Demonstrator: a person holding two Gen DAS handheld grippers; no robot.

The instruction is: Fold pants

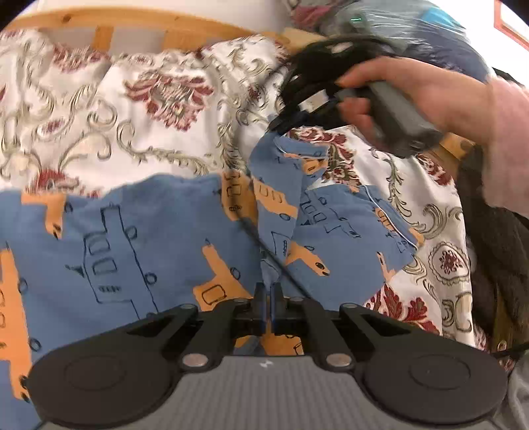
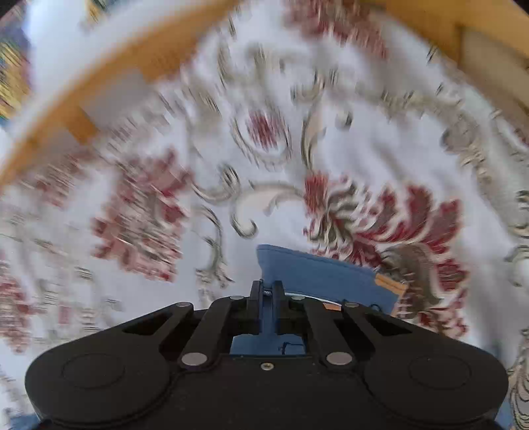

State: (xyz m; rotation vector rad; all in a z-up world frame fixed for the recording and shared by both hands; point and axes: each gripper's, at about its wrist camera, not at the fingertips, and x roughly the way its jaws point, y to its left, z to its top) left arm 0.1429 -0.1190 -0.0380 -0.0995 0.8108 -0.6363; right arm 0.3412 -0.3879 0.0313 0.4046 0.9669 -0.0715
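Observation:
Blue pants [image 1: 139, 238] with an orange and dark-line print lie spread on a floral bedspread [image 1: 158, 109]. My left gripper [image 1: 268, 289] is shut on a fold of the blue cloth near the middle of the pants. In the left wrist view a hand holds my right gripper [image 1: 284, 124], which lifts one edge of the pants above the bed. In the right wrist view my right gripper [image 2: 267, 287] is shut on a blue hem [image 2: 317, 274] that sticks out to the right over the bedspread [image 2: 165, 205]. That view is blurred by motion.
A wooden bed frame [image 1: 132, 20] runs along the far edge and shows as an orange-brown rail [image 2: 109, 66] in the right wrist view. Bagged items in clear plastic [image 1: 413, 26] sit at the back right. A pink sleeve [image 1: 509, 142] and dark fabric [image 1: 496, 238] fill the right side.

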